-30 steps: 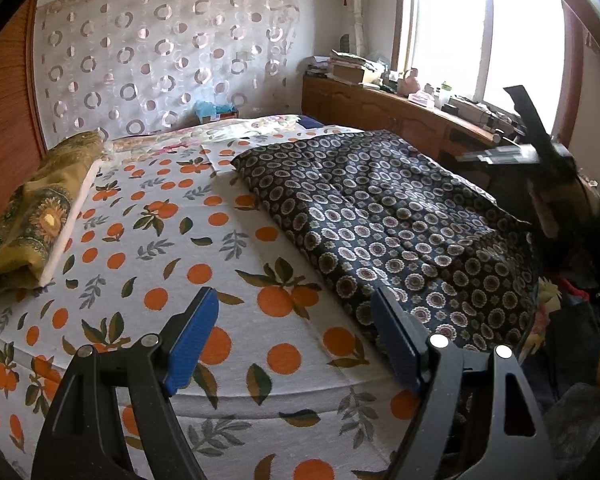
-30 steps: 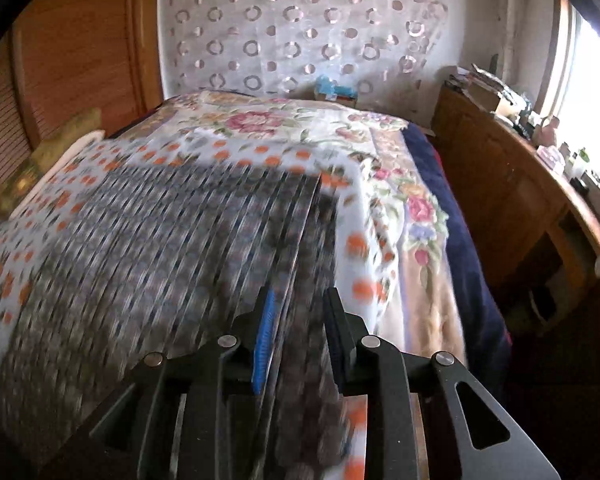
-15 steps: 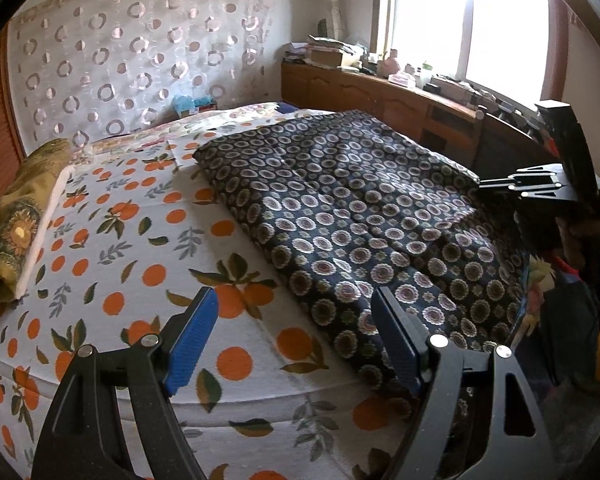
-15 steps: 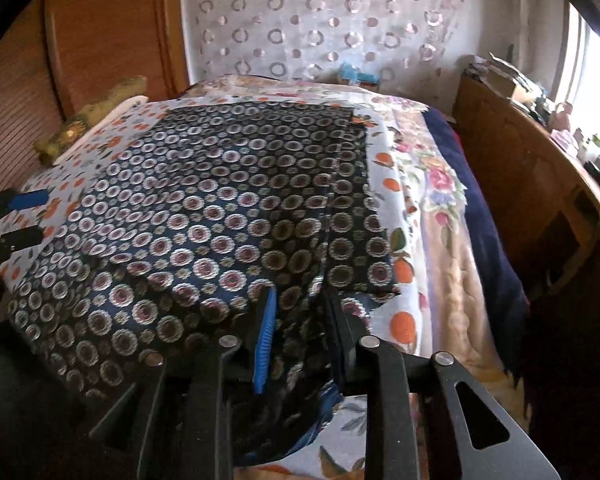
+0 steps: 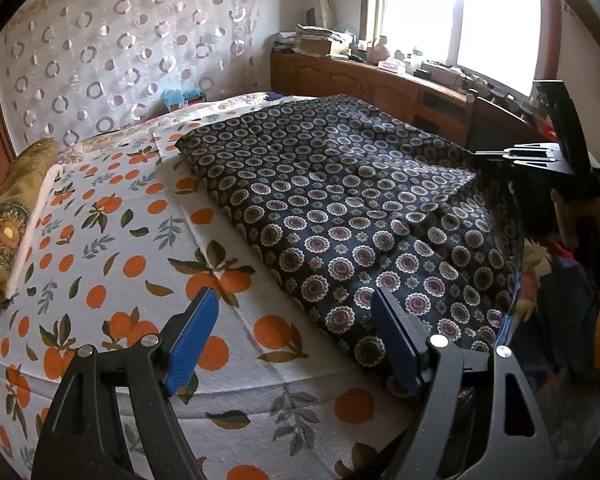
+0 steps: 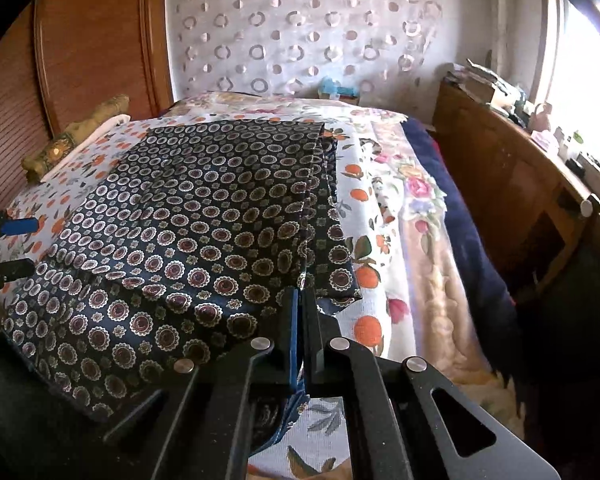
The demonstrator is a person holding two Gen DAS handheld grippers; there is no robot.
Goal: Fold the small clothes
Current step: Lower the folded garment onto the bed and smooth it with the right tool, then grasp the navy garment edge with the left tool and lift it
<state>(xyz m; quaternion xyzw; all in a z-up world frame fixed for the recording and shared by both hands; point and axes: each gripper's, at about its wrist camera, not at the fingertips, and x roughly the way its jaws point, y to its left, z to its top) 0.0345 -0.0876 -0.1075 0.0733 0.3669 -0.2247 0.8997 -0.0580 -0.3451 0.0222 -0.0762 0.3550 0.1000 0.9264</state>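
One fold at most looks done, so the job seems barely begun. At lower left of the left wrist view the left gripper [image 5: 296, 336] hangs with fingers spread wide and empty above the orange-print sheet [image 5: 112, 240]; the dark patterned cloth [image 5: 340, 200] fills centre and right, lying flat on the bed with a layer doubled over near its near edge. In the right wrist view, bottom centre, the right gripper [image 6: 300, 304] has its fingers pressed together, pinching that cloth's near corner. Further folds are left.
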